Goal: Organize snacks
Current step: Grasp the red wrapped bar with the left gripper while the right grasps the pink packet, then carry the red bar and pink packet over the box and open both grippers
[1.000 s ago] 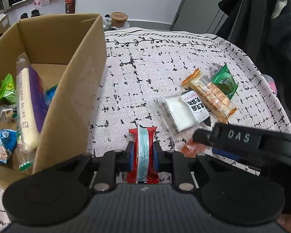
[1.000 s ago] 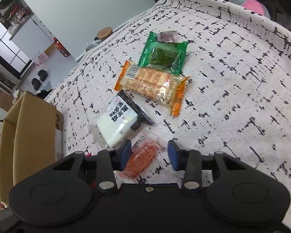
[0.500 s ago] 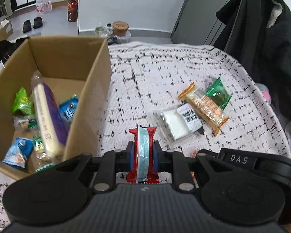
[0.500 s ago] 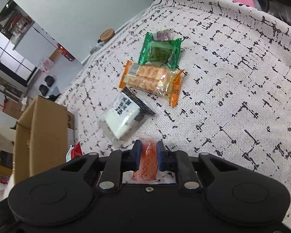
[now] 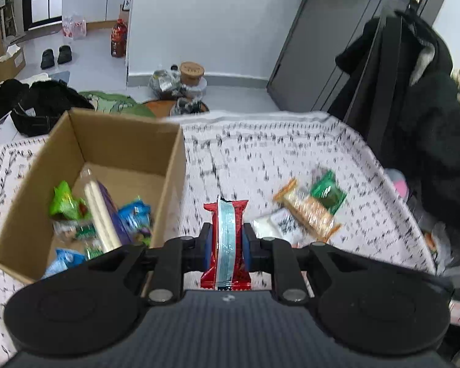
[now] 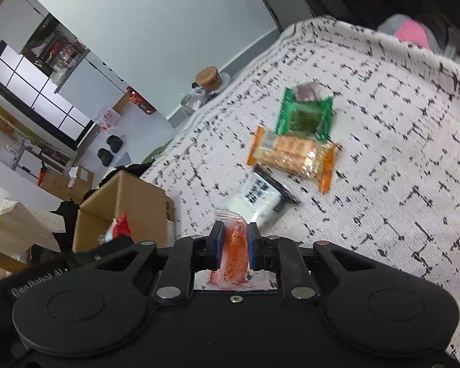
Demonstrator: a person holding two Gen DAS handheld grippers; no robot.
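So the red snack bar (image 5: 225, 239) was pinched edge-on between the left gripper (image 5: 225, 242) jaws, its long side pointing away from the hand, which I'd guess was so it could drop lengthwise into the cardboard box (image 5: 128, 141) just to its left. It was a red wrapper with a pale blue strip down the middle and crimped ends, fairly slim. The right gripper (image 6: 234, 250) had its jaws clamped on a small orange packet (image 6: 234, 251) (clear plastic, orange stuff inside, looked a bit squishy), having only just closed on it, and that one hung clear of the cloth too.

The box already held a pile: a lime-green pouch (image 5: 64, 202), a long purple-and-cream pack (image 5: 102, 211) and some blue bags (image 5: 135, 213).

Still lying on the black-and-white patterned cloth on the tabletop (image 6: 398, 159) were a cracker pack with orange ends (image 6: 291, 156), a green packet (image 6: 305, 116) touching it, and a white pouch with black print (image 6: 256, 199) just beside. Those three looked like the leftovers, so I'd call the job over halfway.
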